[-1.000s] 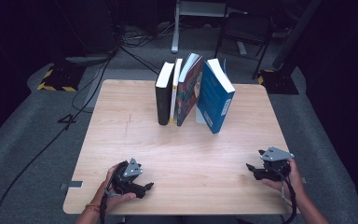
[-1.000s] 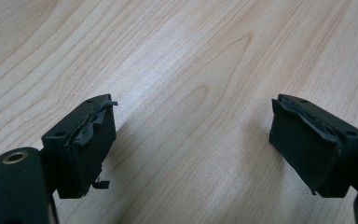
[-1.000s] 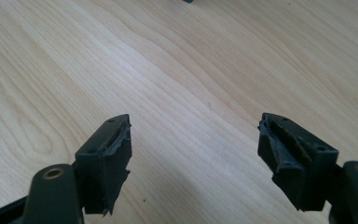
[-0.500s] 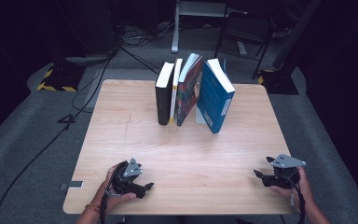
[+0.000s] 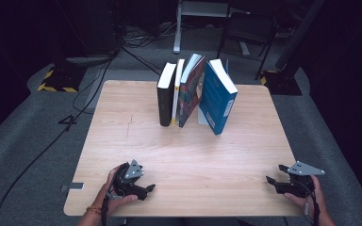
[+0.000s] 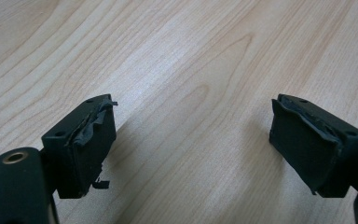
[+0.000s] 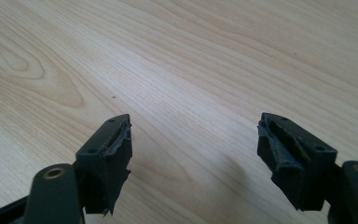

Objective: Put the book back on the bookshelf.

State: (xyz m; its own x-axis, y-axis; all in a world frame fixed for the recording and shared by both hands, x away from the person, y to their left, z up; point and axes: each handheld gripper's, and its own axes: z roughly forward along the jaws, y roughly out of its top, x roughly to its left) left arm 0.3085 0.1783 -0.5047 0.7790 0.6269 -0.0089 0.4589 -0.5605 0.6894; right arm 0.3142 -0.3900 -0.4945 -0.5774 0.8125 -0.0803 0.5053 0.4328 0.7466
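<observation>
Both grippers idle at the near table edge, books untouched

We see the left gripper [image 5: 147, 188] low on the table [image 5: 136, 117] at near left, jaws spread, bare wood between them; right gripper [image 5: 274, 181] at near right corner, jaws also spread and empty; four books [image 5: 195, 94] stand upright at the far middle, the blue one leaning, well apart from both

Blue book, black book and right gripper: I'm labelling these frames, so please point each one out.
Blue book [image 5: 218, 104]: high view, on its front cover.
Black book [image 5: 165, 102]: high view, on its spine.
Right gripper [image 5: 274, 173]: high view, midway between its open jaw tips, at the table's near right corner.
</observation>
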